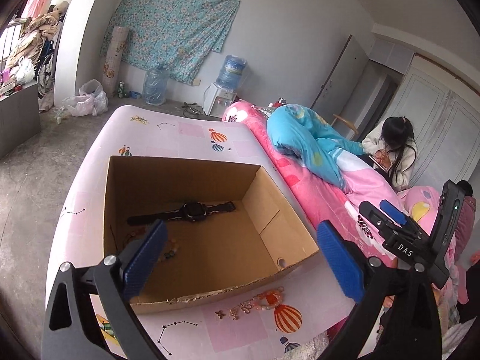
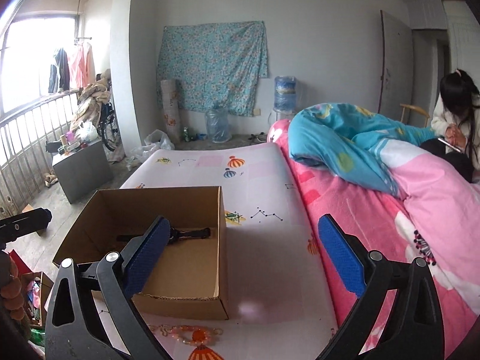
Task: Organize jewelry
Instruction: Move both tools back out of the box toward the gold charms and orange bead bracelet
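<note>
Watch (image 1: 183,211) and beads already in the box (image 1: 300,228); pink bracelet (image 1: 270,298) still out front, both grippers (image 1: 240,258) (image 2: 243,259) wide and empty.

Matt brown cardboard box (image 1: 279,234) with torn near rim, glossy printed desk (image 2: 264,270) covering, fleecy pink blanket (image 2: 375,225), textured blue tong pads (image 1: 339,261).

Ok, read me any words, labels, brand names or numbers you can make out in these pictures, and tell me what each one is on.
"DAS": white letters on the black body of the right gripper, seen from the left wrist camera.
Water jug label on the dispenser: print too blurred to read.
Watch in the cardboard box: face dark, nothing legible.
Green can on the floor: too small to read.
</note>
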`<state>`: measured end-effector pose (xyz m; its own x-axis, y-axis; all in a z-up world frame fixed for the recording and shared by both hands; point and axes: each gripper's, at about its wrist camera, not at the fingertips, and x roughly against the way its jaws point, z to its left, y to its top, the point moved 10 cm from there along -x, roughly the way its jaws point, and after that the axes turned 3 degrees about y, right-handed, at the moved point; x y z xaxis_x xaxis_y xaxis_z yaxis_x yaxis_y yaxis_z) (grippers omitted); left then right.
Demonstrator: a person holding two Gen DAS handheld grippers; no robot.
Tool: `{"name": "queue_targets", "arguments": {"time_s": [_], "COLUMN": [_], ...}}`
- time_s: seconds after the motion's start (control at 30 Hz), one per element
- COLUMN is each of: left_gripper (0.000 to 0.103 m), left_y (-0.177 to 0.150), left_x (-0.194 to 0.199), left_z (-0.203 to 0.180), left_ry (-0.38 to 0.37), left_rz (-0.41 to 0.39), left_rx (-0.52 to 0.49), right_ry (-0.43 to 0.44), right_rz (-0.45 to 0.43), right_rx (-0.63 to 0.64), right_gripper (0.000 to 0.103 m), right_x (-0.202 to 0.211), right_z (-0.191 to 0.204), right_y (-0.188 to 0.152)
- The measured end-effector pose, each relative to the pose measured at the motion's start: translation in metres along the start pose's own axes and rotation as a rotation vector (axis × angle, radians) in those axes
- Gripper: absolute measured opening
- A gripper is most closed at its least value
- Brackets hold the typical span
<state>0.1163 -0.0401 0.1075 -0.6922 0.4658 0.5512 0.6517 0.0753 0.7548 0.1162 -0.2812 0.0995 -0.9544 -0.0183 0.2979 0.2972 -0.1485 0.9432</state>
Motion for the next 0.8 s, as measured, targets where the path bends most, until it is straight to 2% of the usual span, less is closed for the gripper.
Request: {"name": "queue_targets", "arguments": {"time_s": [0.1, 0.2, 0.27, 0.4, 0.47, 0.53, 0.6, 0.73, 0.8], "left_gripper": [0.097, 0.097, 0.097, 0.097, 0.097, 0.097, 0.097, 0.097, 0.097], "left_y": [-0.016, -0.036, -0.053, -0.094, -0.115, -0.133, -0.146, -0.160, -0.163], "left_x": [0.009, 0.013, 0.011, -0.002, -0.011, -0.021, -0.028, -0.042, -0.050], "left_z": [0.008, 0.013, 0.012, 0.011, 0.009, 0.007, 0.009, 0.009, 0.011], "left_ry": [0.012, 0.005, 0.004, 0.074, 0.106, 0.148, 0.194, 0.228, 0.242], "left_rz": [0.001, -0.006, 0.013, 0.050, 0.080, 0.100, 0.108, 0.107, 0.101], "left_rx": [-0.016, -0.051, -0.083, -0.193, -0.233, -0.289, -0.322, -0.379, -0.401], "right_ry": [0.052, 0.112, 0.116, 0.142, 0.178, 0.212, 0.224, 0.268, 0.285], "right_rz": [0.011, 0.091, 0.147, 0.230, 0.258, 0.289, 0.305, 0.332, 0.342], "right_rx": [-0.030, -0.049, -0.076, -0.115, -0.125, -0.116, -0.078, 0.027, 0.091], "right_gripper": [0.095, 0.095, 0.095, 0.094, 0.087, 0.075, 0.063, 0.044, 0.039], "right_x": [0.009, 0.014, 0.014, 0.009, 0.004, -0.005, -0.010, -0.026, -0.032], "right_z": [-0.002, 0.001, 0.002, 0.012, 0.021, 0.032, 0.044, 0.066, 0.076], "right_y": [-0.031, -0.068, -0.092, -0.128, -0.138, -0.145, -0.152, -0.158, -0.162]}}
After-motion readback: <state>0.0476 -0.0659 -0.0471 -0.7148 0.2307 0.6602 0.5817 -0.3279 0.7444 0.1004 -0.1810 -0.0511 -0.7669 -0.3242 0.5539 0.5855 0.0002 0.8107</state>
